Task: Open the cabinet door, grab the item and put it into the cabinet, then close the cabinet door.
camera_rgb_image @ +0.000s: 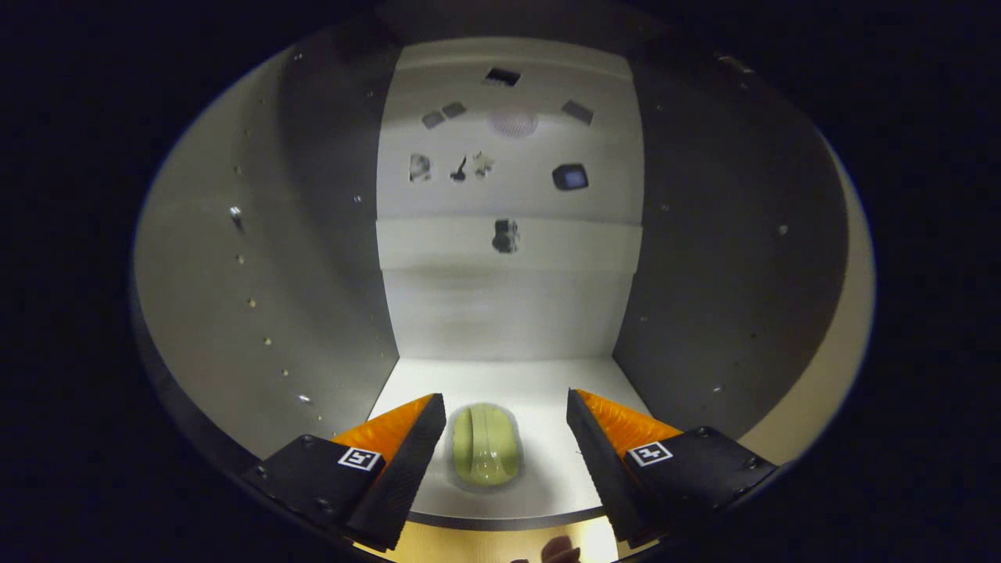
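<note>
I am looking into the open cabinet, whose white floor (539,391) runs back to a pale rear wall (508,313). A small yellow-green rounded item (485,446) lies on the cabinet floor near its front edge. My gripper (507,453) is open, its two orange-and-black fingers standing either side of the item. The left finger (407,461) is close to the item and the right finger (602,461) is well apart from it. Neither finger presses on the item.
Grey side walls (313,297) with rows of small shelf-pin holes close in on both sides. The rear wall carries several small dark marks and a horizontal ledge (508,242). A pale wooden surface (485,543) lies below the cabinet's front edge.
</note>
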Tool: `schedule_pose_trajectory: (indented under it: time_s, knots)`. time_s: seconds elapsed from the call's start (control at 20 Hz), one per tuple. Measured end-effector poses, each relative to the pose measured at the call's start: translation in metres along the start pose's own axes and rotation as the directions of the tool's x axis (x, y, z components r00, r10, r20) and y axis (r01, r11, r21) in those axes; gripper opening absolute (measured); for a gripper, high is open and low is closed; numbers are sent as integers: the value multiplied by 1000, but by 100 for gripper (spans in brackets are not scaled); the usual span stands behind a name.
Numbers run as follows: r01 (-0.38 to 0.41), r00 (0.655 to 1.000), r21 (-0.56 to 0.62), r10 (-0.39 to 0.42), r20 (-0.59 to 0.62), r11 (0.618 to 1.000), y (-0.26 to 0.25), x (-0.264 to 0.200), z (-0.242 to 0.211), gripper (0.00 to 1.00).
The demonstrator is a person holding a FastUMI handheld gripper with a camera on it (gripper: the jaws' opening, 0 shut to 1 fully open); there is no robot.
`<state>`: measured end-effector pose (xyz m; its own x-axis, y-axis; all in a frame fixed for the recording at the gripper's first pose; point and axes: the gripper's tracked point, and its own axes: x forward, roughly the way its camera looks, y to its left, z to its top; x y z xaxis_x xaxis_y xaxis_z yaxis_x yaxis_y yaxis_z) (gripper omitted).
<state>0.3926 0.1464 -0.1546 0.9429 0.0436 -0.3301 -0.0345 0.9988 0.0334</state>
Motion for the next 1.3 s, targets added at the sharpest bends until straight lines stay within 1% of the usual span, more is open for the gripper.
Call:
schedule_pose_trajectory:
  time_s: [0.25,0.35,0.55,0.7,0.95,1.15,1.3]
  knots:
    - [2,985,42,-9,173,999,-4,-85,54,98]
    - [16,973,39,-25,232,999,-10,-126,68,98]
    - [65,939,68,-84,332,996,-31,-204,89,98]
    - [97,912,91,-125,391,991,-49,-259,96,98]
    - [179,853,60,-185,487,982,-82,-347,100,97]
    - [222,826,55,-218,520,973,-103,-404,93,97]
    - [270,803,53,-255,538,961,-131,-443,88,96]
